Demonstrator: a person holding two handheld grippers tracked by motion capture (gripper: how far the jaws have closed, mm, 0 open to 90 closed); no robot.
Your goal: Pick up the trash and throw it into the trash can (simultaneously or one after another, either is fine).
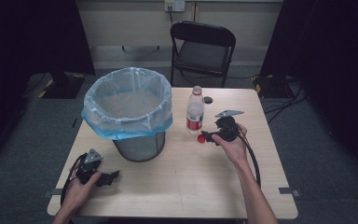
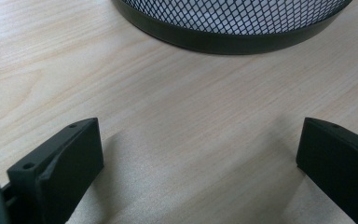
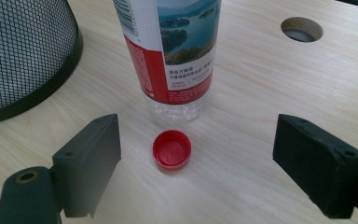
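The cap (image 3: 171, 149) lies flat on the desk (image 1: 182, 182), open side up, so its short axis points straight up; being round, it has no long axis to speak of. It sits just in front of the bottle (image 1: 195, 111), close to the bottle's base but apart from it, as the right gripper view shows. The bottle (image 3: 172, 51) stands upright with its long axis vertical, its neck open and its red label facing the right tool.

The right tool (image 1: 204, 136) hovers low just on the near side of the cap, pointed toward the bottle. Its jaws are spread wide, one to each side of the cap and well clear of it, with nothing pinched.

Left of the bottle stands the bin (image 1: 129, 112), a black mesh basket lined with a pale blue bag whose rim folds over the top; in the right gripper view its mesh wall (image 3: 23, 56) rises just beside the bottle. Behind the bottle, a round hole (image 3: 301, 29) is cut into the desk. Farther behind it, off the desk, stands a black chair (image 1: 203, 49).

The left tool (image 1: 114, 176) rests near the front of the desk, well left of the bottle and just in front of the bin's base (image 2: 233, 37). Its jaws are also spread, with bare wood between them.
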